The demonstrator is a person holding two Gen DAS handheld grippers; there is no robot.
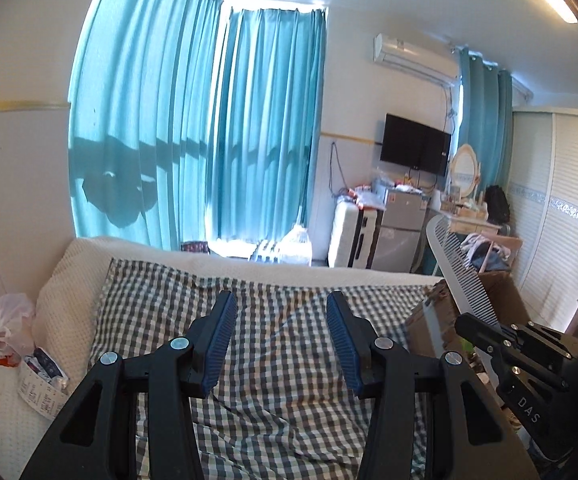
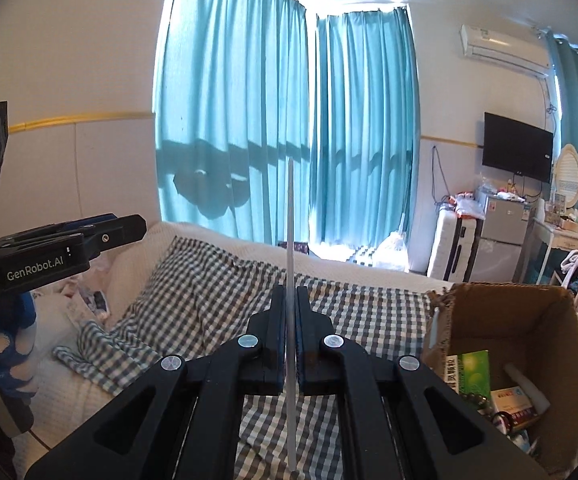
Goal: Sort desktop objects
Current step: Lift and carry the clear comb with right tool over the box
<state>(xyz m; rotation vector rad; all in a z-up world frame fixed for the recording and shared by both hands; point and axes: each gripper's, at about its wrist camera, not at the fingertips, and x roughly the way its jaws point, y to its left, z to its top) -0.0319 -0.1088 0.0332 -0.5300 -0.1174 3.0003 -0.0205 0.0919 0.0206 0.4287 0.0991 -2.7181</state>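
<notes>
- My right gripper point(image 2: 288, 300) has its jaws clamped together on a grey comb point(image 2: 290, 240); in its own wrist view I see the comb edge-on, a thin upright strip rising above the fingertips in front of the teal curtains point(image 2: 289, 100)
- In the left wrist view the comb point(image 1: 459, 268) shows side-on, teeth facing right, tilted up and to the left out of the right gripper point(image 1: 477, 326); it is up in the air just above the near left corner of the cardboard box point(image 1: 505, 294)
- My left gripper point(image 1: 281, 336) stands with its blue pads apart and nothing between them; only the checked cloth point(image 1: 273, 380), left of the box, lies beneath
- The cardboard box point(image 2: 509, 320) sits open on the right edge of that cloth point(image 2: 209, 292); inside it I can see a green packet point(image 2: 474, 372), a white tube point(image 2: 527, 386) and some smaller items I cannot identify
- Far left of the box, a blue-and-white gloved hand point(image 2: 5, 352) holds the left gripper point(image 2: 129, 228)
</notes>
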